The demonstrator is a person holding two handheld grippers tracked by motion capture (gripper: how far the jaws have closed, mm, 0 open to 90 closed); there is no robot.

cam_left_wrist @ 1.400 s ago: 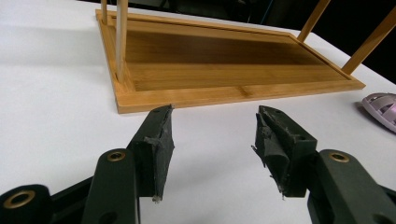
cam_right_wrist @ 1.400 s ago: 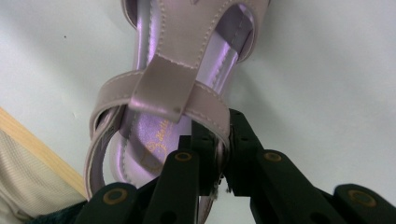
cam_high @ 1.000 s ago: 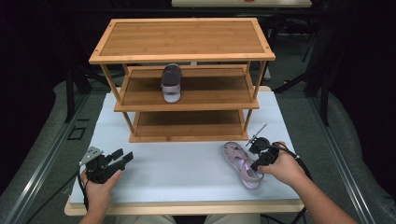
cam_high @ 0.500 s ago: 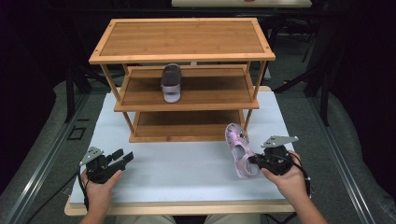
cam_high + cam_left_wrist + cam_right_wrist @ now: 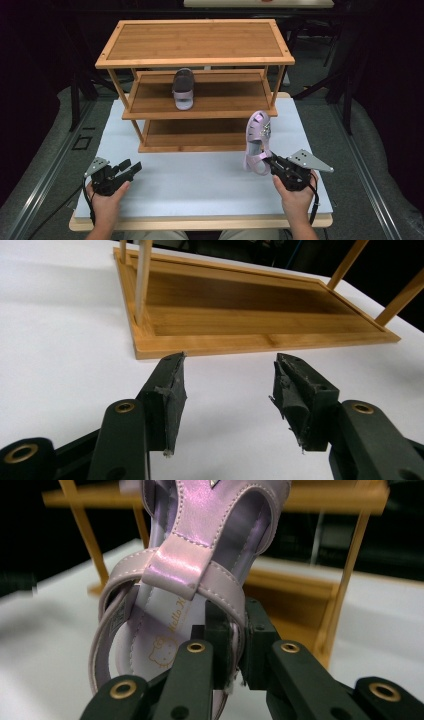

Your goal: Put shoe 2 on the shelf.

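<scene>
At the lower left of the high view the left gripper (image 5: pixel 131 168) rests on the white table (image 5: pixel 200 180) in the person's left hand (image 5: pixel 107 200), its jaws spread wide with nothing between them; in the left gripper view those jaws frame bare tabletop just short of the bottom shelf (image 5: pixel 250 315); in the centre stands the wooden three-tier rack (image 5: pixel 195 42), and a dark sandal with a pale lilac toe (image 5: pixel 183 89) sits on its middle shelf; right of centre the pink sandal (image 5: pixel 256 142) hangs tilted, toe up, in front of the rack's lower right corner, lifted off the table; the right gripper (image 5: pixel 270 161), at the lower right, is clamped on its heel edge; in the right gripper view the insole bears a cat-face print and script reading "Hello K", the rest hidden by the strap.
</scene>
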